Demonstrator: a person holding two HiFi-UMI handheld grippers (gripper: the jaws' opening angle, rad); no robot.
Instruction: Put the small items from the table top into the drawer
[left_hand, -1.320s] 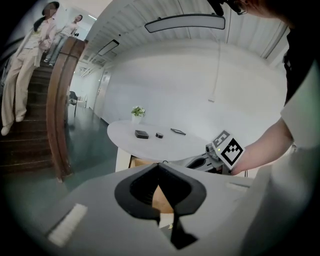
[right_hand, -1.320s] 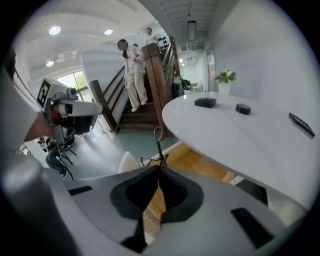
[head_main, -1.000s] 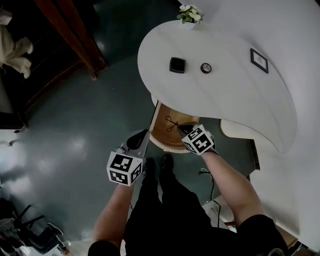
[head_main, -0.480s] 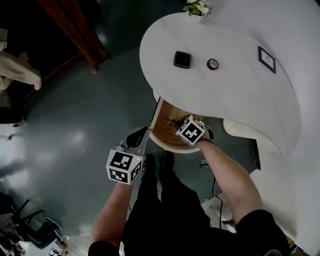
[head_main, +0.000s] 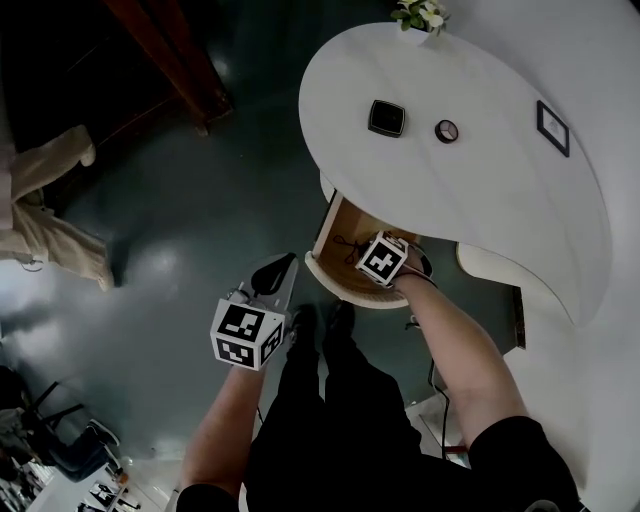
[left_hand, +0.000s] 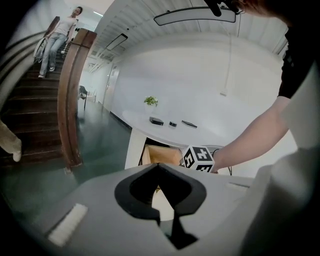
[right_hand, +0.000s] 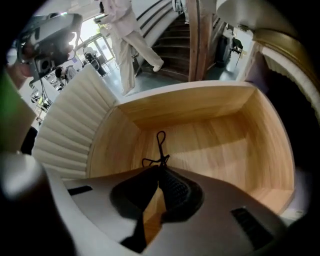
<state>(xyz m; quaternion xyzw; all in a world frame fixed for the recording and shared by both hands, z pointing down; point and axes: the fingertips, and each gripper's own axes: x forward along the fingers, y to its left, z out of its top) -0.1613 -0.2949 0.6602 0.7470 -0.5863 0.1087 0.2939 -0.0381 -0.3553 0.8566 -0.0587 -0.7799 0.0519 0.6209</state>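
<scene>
Inside the open wooden drawer (right_hand: 215, 142), the right gripper (right_hand: 160, 169) has its jaws clenched tip to tip, pinching the near end of a thin black looped item (right_hand: 160, 146). The item's long axis runs straight away from the jaws toward the drawer's back wall, with one loop at the far end and a second bent off to the left. Whether it is cord or small scissors is hard to make out. The left gripper (left_hand: 158, 166) is also closed, tips touching with nothing between them, and hangs in the air in front of the drawer. In the head view the right gripper's marker cube hides its jaws and most of the item. On the white table (head_main: 480, 200) above lie three things well apart: a black square box (head_main: 386, 118), a small round piece (head_main: 447, 130) and a flat dark frame (head_main: 552, 128).
</scene>
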